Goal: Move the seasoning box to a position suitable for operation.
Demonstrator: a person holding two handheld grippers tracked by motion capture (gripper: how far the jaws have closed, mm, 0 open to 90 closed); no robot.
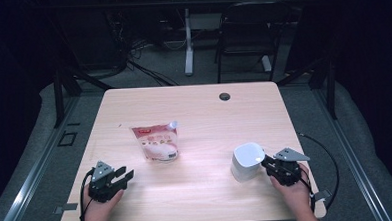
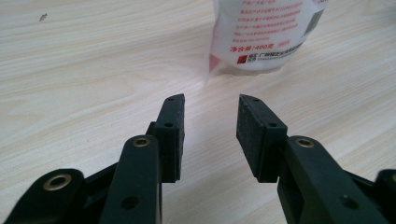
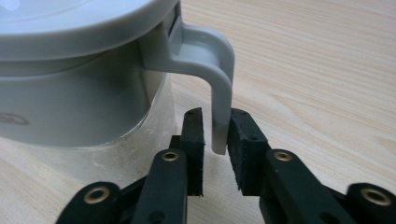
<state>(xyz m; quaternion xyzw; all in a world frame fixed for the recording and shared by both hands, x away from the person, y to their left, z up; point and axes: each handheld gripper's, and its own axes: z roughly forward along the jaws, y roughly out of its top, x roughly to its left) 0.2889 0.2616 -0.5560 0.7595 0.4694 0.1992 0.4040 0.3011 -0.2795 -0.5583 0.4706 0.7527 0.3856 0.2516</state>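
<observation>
A white and pink printed pouch [image 1: 155, 141] [image 2: 266, 32] with a spout lies left of the table's middle. My left gripper [image 1: 128, 174] [image 2: 211, 100] rests near the front left, pointed at the pouch and a short way from it, open with bare wood between its jaws. A white lidded jug [image 1: 246, 162] [image 3: 70, 93] stands at the front right. My right gripper [image 1: 264, 163] [image 3: 215, 114] reaches it from the right, its jaws on either side of the jug's handle [image 3: 219, 70]. One pad touches the handle's lower end. A thin gap remains at the other pad.
The light wooden table [image 1: 204, 105] has a round cable hole [image 1: 225, 96] near its far edge. Beyond it stand a dark chair [image 1: 245, 33] and a desk leg on grey floor. The person's hands come in at the front edge.
</observation>
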